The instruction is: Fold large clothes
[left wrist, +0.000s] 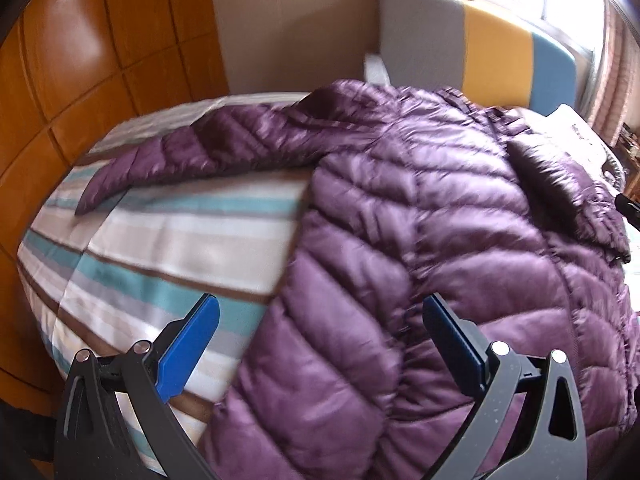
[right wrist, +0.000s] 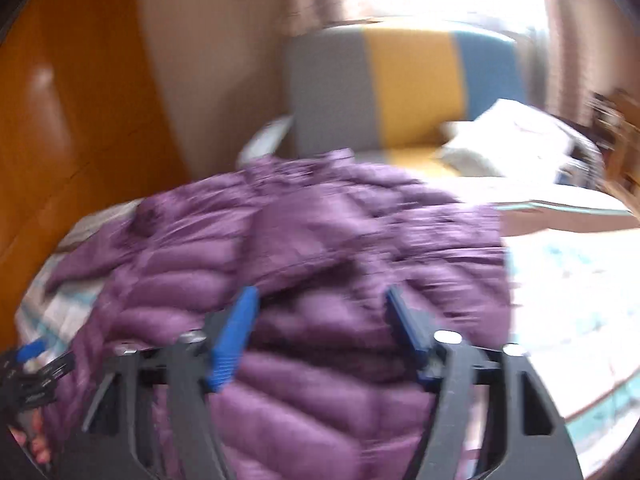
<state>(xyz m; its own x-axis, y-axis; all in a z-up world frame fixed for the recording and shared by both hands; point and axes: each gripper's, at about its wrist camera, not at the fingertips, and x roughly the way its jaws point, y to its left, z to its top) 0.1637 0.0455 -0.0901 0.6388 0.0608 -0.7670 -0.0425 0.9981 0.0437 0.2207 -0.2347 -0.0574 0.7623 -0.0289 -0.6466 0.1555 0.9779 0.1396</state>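
I am hovering my left gripper (left wrist: 320, 320) over the near hem of the jacket (left wrist: 440, 220), fingers spread wide and gripping nothing; the left blue pad is sitting above the striped bedspread (left wrist: 160, 248), the right one above the quilted fabric. My right gripper (right wrist: 320, 320) is also standing wide and empty above the jacket's body. The jacket, purple and puffy, is lying across the bed, its near edge running toward me and its collar end toward the headboard (left wrist: 480, 48). One sleeve (left wrist: 180, 152) is lying stretched out flat to the left over the stripes, not yet folded in. On the far right, a darker piece of fabric is lying over the body; it is probably the other sleeve already turned in, though the right wrist view is too smeared for me to be sure. My judgement: the fold is at an early stage. Remaining: bringing the outstretched sleeve across the body, then doubling the body hem to collar. A pillow (right wrist: 512, 136) is lying near the headboard, well apart from the jacket.
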